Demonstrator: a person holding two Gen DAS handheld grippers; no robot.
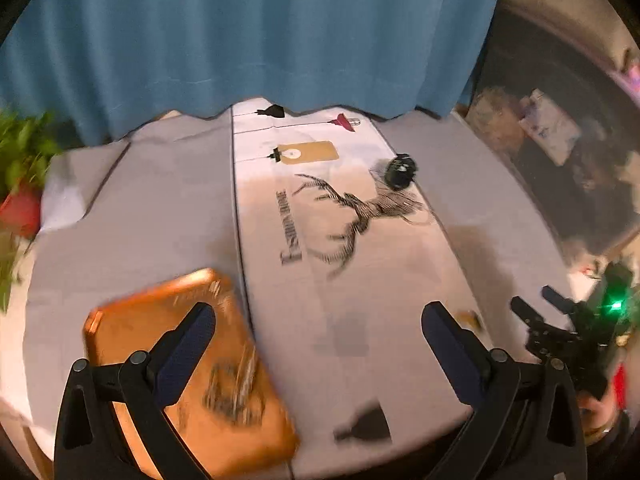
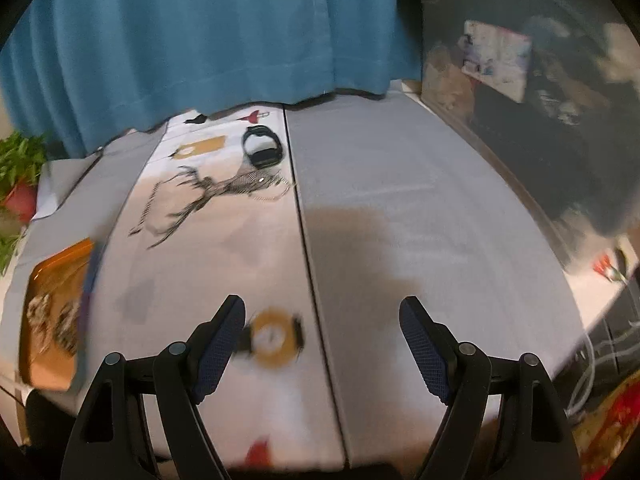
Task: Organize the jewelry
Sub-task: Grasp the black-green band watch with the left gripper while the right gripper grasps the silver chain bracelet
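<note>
An orange tray (image 1: 132, 332) lies at the table's near left with a blurred heap of jewelry (image 1: 236, 392) in it; it also shows in the right wrist view (image 2: 52, 272). A black watch (image 1: 400, 170) lies on the far part of the printed cloth, seen too in the right wrist view (image 2: 262, 148), with a thin chain (image 2: 276, 190) beside it. My left gripper (image 1: 318, 320) is open and empty, its left finger over the tray. My right gripper (image 2: 322, 316) is open and empty above the table's near edge; it shows from outside in the left wrist view (image 1: 538, 304).
A grey and white cloth (image 2: 400, 200) with a deer print (image 1: 352, 216) covers the table. A blue curtain (image 1: 248, 40) hangs behind. A potted plant (image 1: 20, 176) stands at the far left. Dark clutter (image 2: 540, 100) fills the right side.
</note>
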